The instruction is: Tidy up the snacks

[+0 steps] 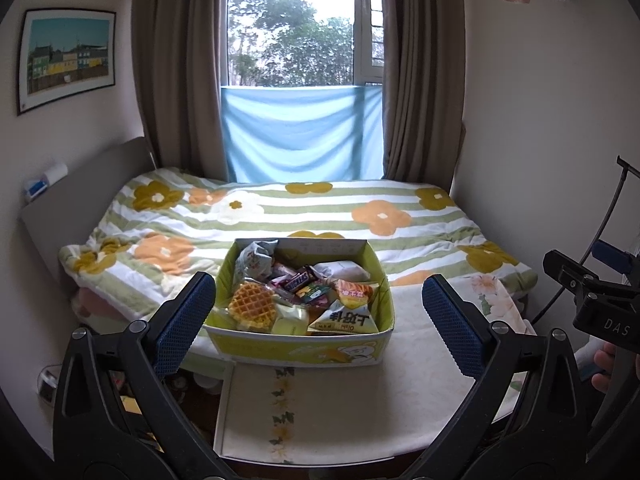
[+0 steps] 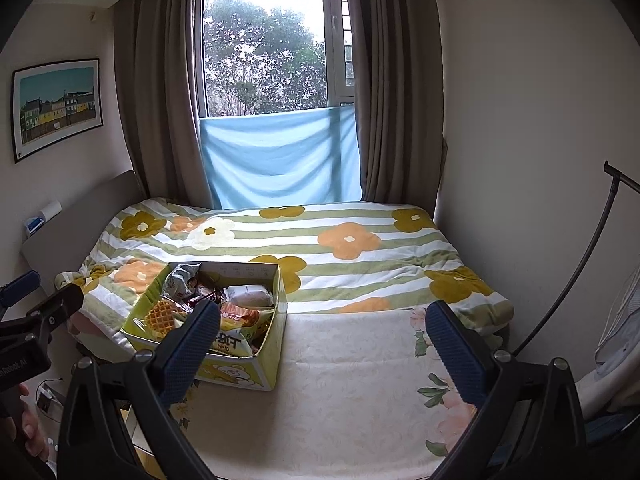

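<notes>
A yellow-green cardboard box (image 1: 296, 346) stands on the bed's near edge, full of snacks: a waffle (image 1: 252, 308), a Snickers bar (image 1: 298, 280), an orange packet (image 1: 354, 294), a white-green triangular bag (image 1: 346, 320) and a white wrapped bun (image 1: 340, 270). My left gripper (image 1: 320, 320) is open and empty, held just in front of the box. My right gripper (image 2: 324, 348) is open and empty, to the right of the box (image 2: 236, 372), over the cream sheet. The waffle (image 2: 160, 320) and bun (image 2: 248, 294) show in the right wrist view too.
A floral striped quilt (image 1: 304, 216) covers the far part of the bed; a cream sheet (image 2: 352, 380) covers the near part. A headboard (image 1: 80, 200) is at left, curtains and window behind, a wall at right. A fan and pole (image 2: 612, 320) stand at far right.
</notes>
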### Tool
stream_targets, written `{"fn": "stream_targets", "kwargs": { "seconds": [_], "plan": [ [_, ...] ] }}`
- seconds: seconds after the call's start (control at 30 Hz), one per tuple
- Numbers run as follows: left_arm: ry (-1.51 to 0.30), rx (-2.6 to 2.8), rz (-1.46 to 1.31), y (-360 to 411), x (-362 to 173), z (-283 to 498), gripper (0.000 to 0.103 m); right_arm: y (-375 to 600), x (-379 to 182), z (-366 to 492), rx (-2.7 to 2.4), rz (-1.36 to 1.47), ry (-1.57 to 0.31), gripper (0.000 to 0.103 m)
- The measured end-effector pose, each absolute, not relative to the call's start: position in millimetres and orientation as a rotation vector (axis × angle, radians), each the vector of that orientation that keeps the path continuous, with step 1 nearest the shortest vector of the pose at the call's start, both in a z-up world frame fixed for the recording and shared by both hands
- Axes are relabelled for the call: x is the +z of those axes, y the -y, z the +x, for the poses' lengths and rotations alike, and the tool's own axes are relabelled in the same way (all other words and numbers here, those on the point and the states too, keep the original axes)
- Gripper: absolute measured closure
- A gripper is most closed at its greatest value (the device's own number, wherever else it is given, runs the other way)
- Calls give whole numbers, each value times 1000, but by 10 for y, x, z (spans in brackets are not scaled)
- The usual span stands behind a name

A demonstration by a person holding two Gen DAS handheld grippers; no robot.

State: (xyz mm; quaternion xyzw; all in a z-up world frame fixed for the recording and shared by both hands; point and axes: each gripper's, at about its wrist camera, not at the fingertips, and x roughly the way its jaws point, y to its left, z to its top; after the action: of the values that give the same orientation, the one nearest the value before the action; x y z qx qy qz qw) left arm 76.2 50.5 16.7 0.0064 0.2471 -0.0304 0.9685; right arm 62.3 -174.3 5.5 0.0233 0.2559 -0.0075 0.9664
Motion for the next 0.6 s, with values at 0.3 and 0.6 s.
{"fn": "stream_targets", "kwargs": {
  "seconds": [0.3,0.6],
  "plan": [
    [-496,-65,15,-493,166,773,0,1750,57,625,-18,46,-517,1],
    [-500,-69,18,-481,154,809,0,1780,39,634,-19,47,-522,1]
  ]
}}
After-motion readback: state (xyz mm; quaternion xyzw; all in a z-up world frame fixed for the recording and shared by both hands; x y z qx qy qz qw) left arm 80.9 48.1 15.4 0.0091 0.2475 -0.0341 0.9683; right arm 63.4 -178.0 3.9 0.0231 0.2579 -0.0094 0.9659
